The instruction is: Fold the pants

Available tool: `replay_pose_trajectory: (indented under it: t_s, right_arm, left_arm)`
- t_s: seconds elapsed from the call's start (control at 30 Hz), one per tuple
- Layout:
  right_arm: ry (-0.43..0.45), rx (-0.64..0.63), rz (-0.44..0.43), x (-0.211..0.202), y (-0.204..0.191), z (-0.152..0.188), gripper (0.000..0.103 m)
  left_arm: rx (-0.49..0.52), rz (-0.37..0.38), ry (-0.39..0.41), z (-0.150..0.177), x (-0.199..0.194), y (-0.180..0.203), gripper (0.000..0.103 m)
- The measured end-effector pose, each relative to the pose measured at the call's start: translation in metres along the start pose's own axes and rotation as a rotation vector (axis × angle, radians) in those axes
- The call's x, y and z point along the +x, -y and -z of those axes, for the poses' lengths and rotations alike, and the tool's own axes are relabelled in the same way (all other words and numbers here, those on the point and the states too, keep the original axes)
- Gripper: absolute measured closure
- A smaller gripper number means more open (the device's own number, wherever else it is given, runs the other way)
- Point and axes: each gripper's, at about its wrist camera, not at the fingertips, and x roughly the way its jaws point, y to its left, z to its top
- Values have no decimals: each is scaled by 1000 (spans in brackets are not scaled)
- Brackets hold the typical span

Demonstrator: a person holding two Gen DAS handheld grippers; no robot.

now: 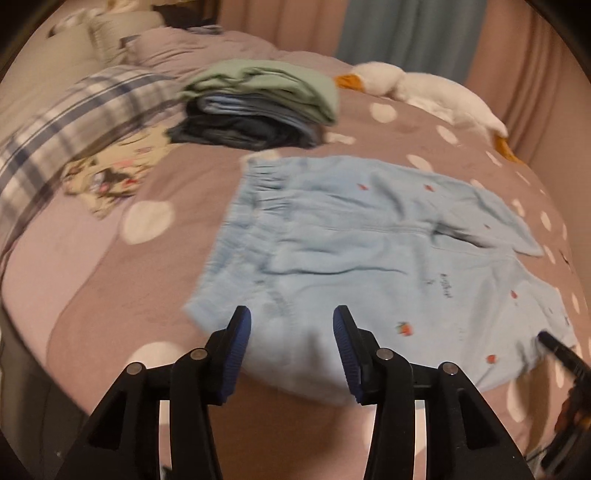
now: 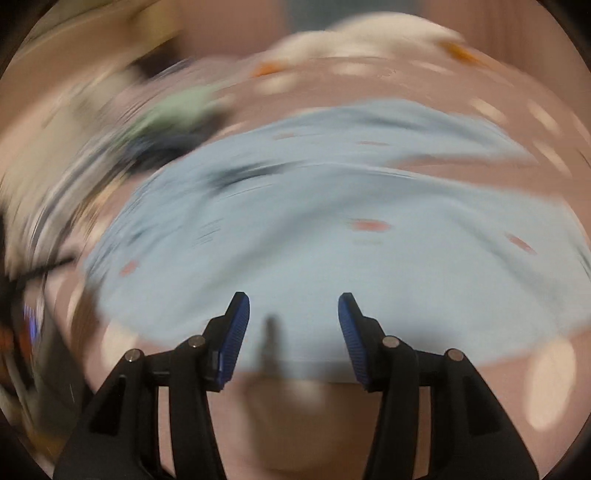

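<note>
- We found the light blue pyjama pants with small red motifs [image 1: 373, 254] spread flat on the mauve bedspread with white dots [image 1: 147, 258], the gathered elastic waistband to the left and the two legs running off to the right.
- Our left gripper with black arms and blue ribbed pads [image 1: 291, 325] hovered over the near edge of the pants by the waistband, its fingers set wide apart and holding nothing.
- Our right gripper of the same make [image 2: 293, 310] hung above the near edge of the same pants [image 2: 332, 229]; its fingers were also spread wide and held nothing, and that view was heavily smeared.
- In the left wrist view, a dark part of the right gripper showed at the right edge, near the hem of the nearer leg.
- Behind the waistband sat a stack of folded clothes, pale green on top with blue and dark layers beneath [image 1: 258, 103], close to the pants but apart from them.
- To the left lay a blue and white checked cloth [image 1: 74, 122] and a cream printed garment [image 1: 110, 173], both well clear of the pants.
- A white plush goose with an orange beak and feet [image 1: 424, 92] lay along the far side of the bed.
- Pink and blue-grey curtains [image 1: 406, 26] hung behind.
</note>
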Motion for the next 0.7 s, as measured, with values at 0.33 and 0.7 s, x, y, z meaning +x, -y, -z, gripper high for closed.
replay_pose_trajectory:
  t_s: [0.33,0.7]
  right_arm:
    - [242,869,74,-82,209,38,51]
    - [279,862,-12,-49,215,23,98]
  left_arm:
    - [55,0,-70,-4,44,44,57]
    - [68,-82,-145,2,75,45,57]
